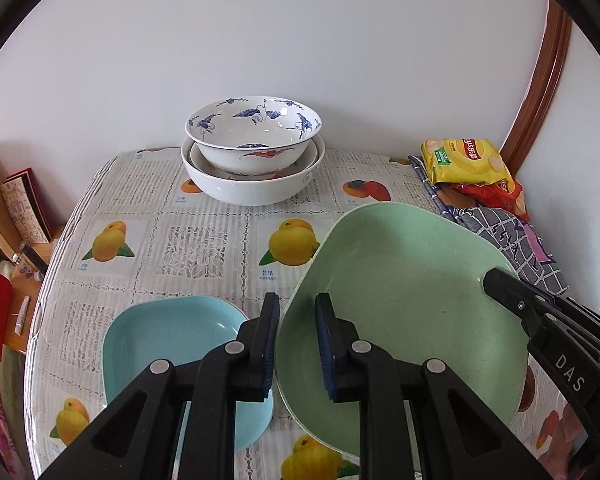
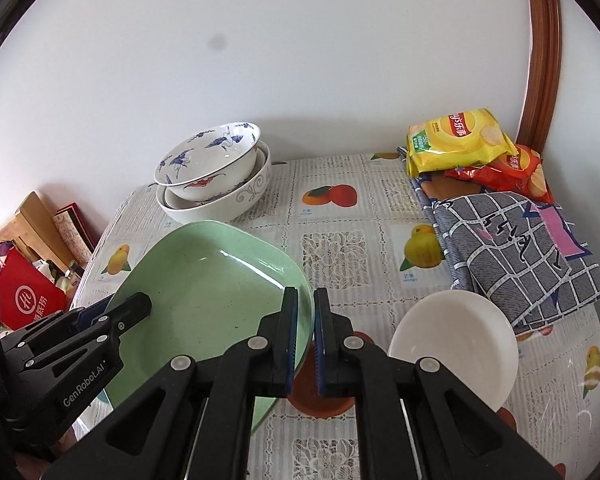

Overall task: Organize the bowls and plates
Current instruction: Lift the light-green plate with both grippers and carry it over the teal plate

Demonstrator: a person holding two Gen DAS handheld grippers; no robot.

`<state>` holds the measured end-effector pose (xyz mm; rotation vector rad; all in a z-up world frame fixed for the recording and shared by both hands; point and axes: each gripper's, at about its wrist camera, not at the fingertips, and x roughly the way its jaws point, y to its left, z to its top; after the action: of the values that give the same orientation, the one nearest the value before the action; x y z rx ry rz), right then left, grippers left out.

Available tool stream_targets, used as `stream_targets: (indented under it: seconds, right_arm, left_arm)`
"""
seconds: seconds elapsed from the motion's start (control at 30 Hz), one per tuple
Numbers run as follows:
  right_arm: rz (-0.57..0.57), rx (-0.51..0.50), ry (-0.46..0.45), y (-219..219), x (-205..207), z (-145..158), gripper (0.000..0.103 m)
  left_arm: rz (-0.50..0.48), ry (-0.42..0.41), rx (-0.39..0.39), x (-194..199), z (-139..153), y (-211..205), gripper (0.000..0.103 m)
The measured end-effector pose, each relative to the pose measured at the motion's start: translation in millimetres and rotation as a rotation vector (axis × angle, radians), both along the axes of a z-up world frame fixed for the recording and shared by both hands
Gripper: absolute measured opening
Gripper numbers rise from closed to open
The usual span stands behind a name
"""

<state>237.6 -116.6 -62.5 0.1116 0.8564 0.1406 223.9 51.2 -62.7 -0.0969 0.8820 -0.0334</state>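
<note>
A large pale green square plate (image 1: 400,300) is held off the table between both grippers. My left gripper (image 1: 297,300) is shut on its left rim, the edge pinched between the blue pads. My right gripper (image 2: 305,292) is shut on the opposite rim of the green plate (image 2: 204,292). Each gripper shows in the other's view, the right gripper (image 1: 500,284) and the left gripper (image 2: 138,306). A light blue plate (image 1: 172,340) lies on the table under my left gripper. A small white plate (image 2: 456,336) lies to the right. Stacked blue-patterned white bowls (image 1: 252,160) stand at the back by the wall.
The fruit-print tablecloth (image 1: 196,244) covers the table, which ends in a drop on the left beside boxes and a red bag (image 2: 28,300). Yellow and red snack bags (image 2: 460,140) and a folded checked cloth (image 2: 516,248) fill the back right corner.
</note>
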Motion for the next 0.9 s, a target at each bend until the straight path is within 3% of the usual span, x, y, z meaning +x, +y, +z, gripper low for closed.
stream_targets:
  seconds: [0.43, 0.9]
  right_arm:
    - [-0.007, 0.019, -0.011, -2.4, -32.6, 8.2, 0.008]
    - [0.027, 0.022, -0.030, 22.5, -46.9, 11.7, 0.008]
  left_arm:
    - [0.004, -0.010, -0.002, -32.5, 5.5, -1.5, 0.018]
    - [0.047, -0.015, -0.002, -55.5, 3.8, 21.8, 0.018]
